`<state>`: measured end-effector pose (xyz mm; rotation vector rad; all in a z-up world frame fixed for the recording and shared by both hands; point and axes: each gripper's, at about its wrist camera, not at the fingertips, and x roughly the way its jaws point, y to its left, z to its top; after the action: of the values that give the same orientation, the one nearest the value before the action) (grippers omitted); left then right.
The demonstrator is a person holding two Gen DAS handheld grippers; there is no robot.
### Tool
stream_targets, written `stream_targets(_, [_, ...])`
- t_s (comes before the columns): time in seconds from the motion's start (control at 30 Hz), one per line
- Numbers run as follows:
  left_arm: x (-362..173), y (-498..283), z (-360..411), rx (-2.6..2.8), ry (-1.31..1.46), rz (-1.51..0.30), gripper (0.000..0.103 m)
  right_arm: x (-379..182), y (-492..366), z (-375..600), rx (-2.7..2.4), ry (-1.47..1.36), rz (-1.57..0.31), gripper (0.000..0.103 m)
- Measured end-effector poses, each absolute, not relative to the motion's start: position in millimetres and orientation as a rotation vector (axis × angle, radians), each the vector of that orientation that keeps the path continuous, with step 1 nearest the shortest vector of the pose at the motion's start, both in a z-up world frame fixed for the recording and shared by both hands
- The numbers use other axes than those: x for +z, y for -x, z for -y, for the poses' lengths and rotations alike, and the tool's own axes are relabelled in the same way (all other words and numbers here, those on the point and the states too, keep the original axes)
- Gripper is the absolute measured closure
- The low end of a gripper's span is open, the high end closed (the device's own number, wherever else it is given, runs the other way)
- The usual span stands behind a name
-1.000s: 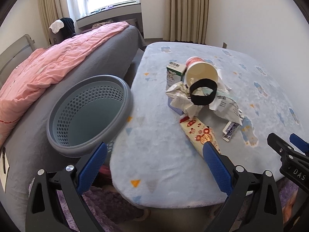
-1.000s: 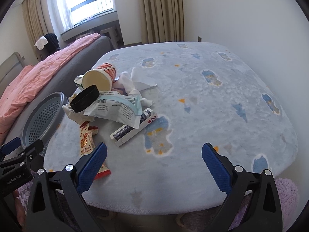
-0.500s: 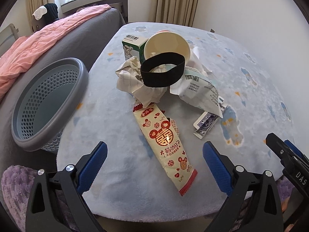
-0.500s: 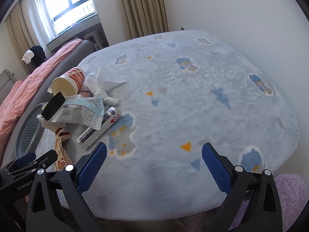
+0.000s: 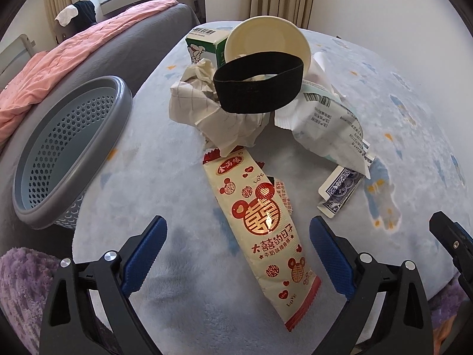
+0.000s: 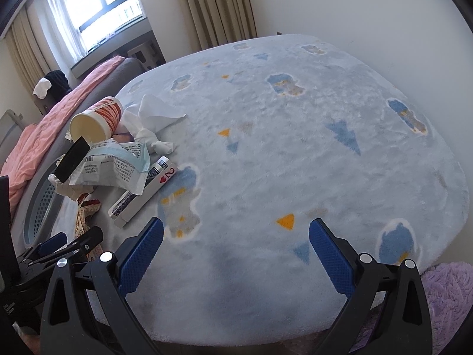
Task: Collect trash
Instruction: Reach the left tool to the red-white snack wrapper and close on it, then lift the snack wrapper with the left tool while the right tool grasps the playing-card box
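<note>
1. The left gripper (image 5: pixel 236 236) is hanging wide open and empty over the near end of the snack wrapper (image 5: pixel 260 222), one blue finger on either side of it. I judge this to be the approach to a first pick, as the basket (image 5: pixel 118 94) is showing no trash inside.
2. The right gripper (image 6: pixel 235 236) is likewise spread apart and holding nothing, over bare blanket (image 6: pixel 295 162), well away from the wrapper.
3. The wrapper is lying flat, its far end tucked under the crumpled paper (image 5: pixel 207 109); beyond that are sitting a paper cup (image 5: pixel 266 41), a black band (image 5: pixel 260 85), a green carton (image 5: pixel 204 44), a white pouch (image 5: pixel 325 124) and a card box (image 5: pixel 340 192).
4. The next move is probably calling for lowering, pinching the thin film, then swinging left of the wrapper to the basket.
5. The wrapper is reading "LOVE" with red Chinese characters; the card box is showing "2" and a heart.
</note>
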<state>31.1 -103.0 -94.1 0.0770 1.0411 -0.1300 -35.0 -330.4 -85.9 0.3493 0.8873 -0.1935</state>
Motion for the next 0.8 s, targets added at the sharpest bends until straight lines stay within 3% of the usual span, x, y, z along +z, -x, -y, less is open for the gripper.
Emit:
stream_targets(0.13, [-98,-33,100,-0.164,-0.077,-1.065,0.050,-86,34,326,-0.188,-0.346,-0.888,0.006])
stream_targets(0.23, [-94,-29,96,-0.192,-0.077,-1.056,0.067,-85,33,320,-0.179,-0.332,-0.887,0.006])
stream_targets(0.33, [-91,-24,91,-0.203,-0.084,-1.048,0.073,-83,33,311,-0.171,-0.312,-0.885,0.006])
stream_targets(0.8, [-52,6,49,-0.160,-0.155,-0.884,0.073,-82,-10,241,-0.096,-0.252,-0.930,0.006])
